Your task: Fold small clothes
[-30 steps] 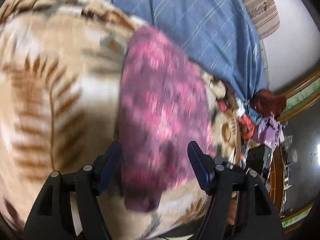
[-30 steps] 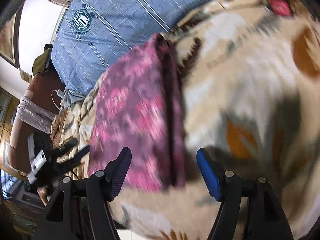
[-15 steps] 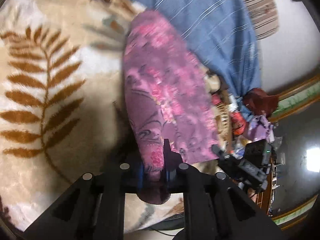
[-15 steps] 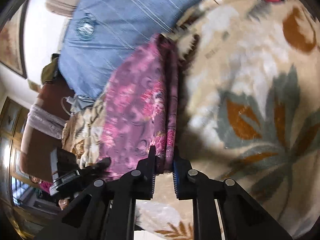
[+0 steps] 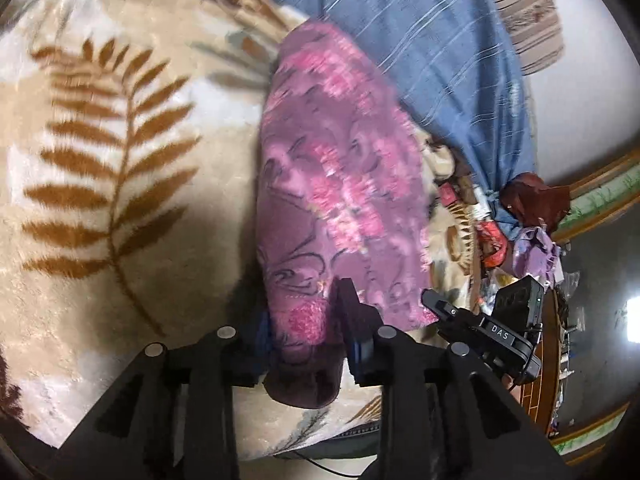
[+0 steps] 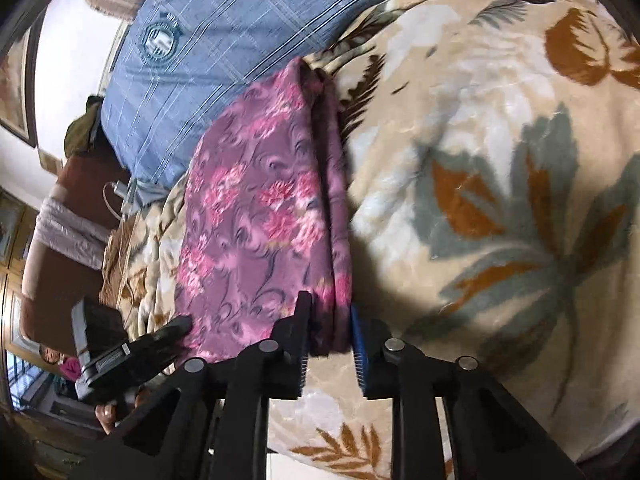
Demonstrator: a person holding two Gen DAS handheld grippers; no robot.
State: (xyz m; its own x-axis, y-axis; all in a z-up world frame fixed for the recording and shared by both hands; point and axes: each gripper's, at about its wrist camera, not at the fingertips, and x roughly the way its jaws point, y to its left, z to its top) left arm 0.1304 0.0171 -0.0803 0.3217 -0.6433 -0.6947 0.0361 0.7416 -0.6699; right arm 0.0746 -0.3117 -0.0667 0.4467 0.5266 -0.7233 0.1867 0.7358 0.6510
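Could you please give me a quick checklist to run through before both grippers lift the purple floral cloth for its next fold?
1. Left gripper has the near end of the purple cloth between its jaws: ok.
2. Right gripper has the other near corner, at the stacked folded edge: ok.
3. All layers caught in the right jaws: cannot tell.
4. Cloth lies flat on the leaf-print blanket: ok.
5. Far end free of the blue striped fabric: cannot tell, they meet there.
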